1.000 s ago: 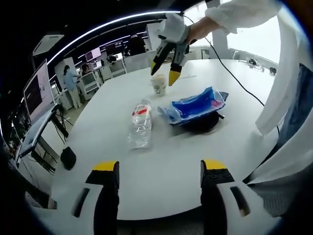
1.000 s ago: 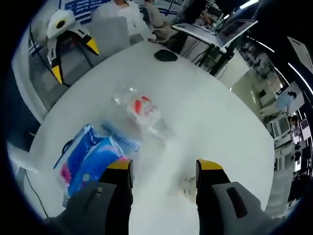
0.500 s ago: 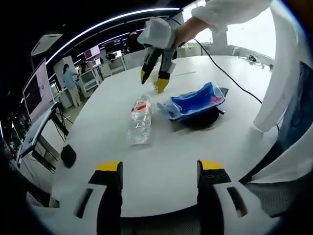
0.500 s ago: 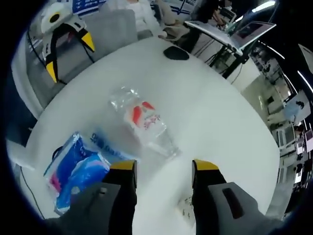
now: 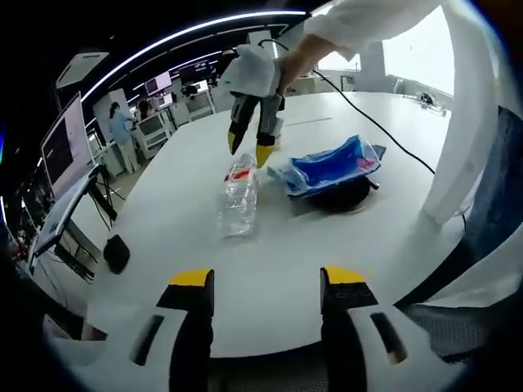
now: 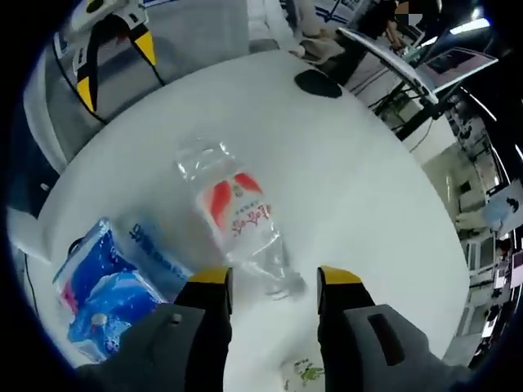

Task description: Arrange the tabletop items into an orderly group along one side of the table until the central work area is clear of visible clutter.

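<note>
Right gripper (image 6: 272,278) moved over bottle (image 6: 235,219); white table (image 5: 163,220), office behind.

Big white worktop (image 5: 327,269): clear plastic bottle (image 5: 239,194) lying on its side, blue wipes pack (image 5: 327,167) beside it, paper cup (image 6: 301,374), black mouse (image 6: 317,82) near the edge.

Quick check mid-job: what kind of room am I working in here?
Probably an open office or lab: a large white table, monitors on stands beside it, more desks with people behind, and strip ceiling lights.
</note>
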`<state>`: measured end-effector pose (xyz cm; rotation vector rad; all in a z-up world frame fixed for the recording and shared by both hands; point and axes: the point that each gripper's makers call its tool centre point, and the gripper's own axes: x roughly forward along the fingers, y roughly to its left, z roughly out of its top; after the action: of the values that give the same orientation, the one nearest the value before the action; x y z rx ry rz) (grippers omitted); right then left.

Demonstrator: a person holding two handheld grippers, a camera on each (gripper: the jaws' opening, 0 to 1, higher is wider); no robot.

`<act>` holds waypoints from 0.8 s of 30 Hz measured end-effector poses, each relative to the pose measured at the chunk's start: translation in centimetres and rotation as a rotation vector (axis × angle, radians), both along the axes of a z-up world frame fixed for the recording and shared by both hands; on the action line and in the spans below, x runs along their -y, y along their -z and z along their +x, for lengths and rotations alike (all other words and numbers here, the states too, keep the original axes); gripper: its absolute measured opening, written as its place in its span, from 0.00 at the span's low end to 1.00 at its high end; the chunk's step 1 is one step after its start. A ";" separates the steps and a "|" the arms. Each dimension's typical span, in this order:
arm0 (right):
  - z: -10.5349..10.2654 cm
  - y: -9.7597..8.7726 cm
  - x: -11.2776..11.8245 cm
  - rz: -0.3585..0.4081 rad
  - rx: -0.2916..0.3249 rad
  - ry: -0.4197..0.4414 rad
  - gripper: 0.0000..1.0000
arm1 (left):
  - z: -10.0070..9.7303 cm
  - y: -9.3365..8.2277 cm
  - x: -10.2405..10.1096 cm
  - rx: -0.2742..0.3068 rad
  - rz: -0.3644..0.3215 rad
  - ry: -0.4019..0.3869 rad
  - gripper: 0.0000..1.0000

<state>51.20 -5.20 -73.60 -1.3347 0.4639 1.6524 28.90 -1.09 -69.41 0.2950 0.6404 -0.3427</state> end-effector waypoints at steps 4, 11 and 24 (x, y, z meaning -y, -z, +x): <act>-0.4 0.7 0.2 -0.022 -0.016 -0.045 0.35 | -0.1 0.1 -0.1 -0.005 0.015 0.000 0.51; -0.1 1.9 0.2 -0.068 -0.002 -0.068 0.32 | -0.1 0.2 -0.2 -0.007 0.013 -0.006 0.51; -0.3 3.0 0.4 -0.128 0.014 -0.173 0.26 | -0.2 0.3 -0.6 -0.011 0.034 -0.018 0.49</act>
<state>50.89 -5.58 -76.59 -1.5156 0.4629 1.7773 28.74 -0.48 -69.72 0.3204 0.6595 -0.3166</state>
